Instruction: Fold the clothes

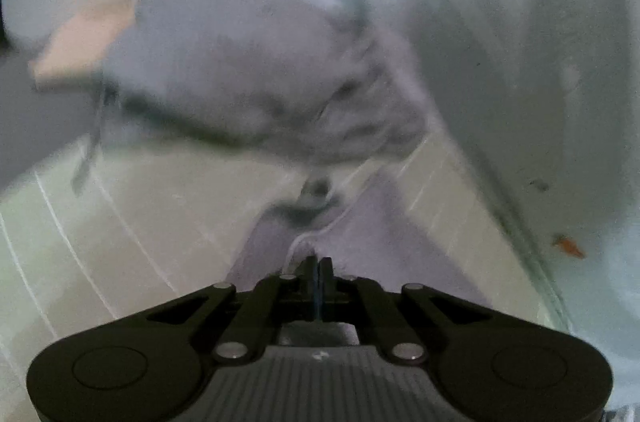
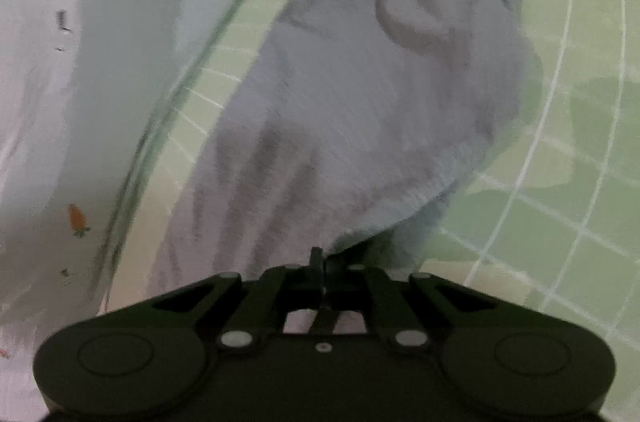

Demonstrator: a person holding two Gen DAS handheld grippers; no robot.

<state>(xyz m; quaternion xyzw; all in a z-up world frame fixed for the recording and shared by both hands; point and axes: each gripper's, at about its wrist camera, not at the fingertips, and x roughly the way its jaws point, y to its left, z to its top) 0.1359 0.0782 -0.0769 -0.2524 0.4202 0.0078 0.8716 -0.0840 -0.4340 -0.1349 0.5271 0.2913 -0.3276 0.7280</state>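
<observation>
A grey garment (image 1: 256, 78) lies bunched on a pale green gridded mat (image 1: 132, 218), motion-blurred in both views. In the left wrist view my left gripper (image 1: 319, 262) is shut on a narrow edge of the garment, which stretches away from its tips up to the bulk of the cloth. In the right wrist view the same grey garment (image 2: 360, 110) spreads wide ahead, and my right gripper (image 2: 320, 254) is shut on its near edge. The pinched cloth hides the tips of both grippers.
The green mat (image 2: 560, 222) has white grid lines. Beside it lies white fabric with small orange carrot prints (image 1: 520, 62) (image 2: 76, 218). A pinkish flat object (image 1: 84, 42) shows behind the garment at the left.
</observation>
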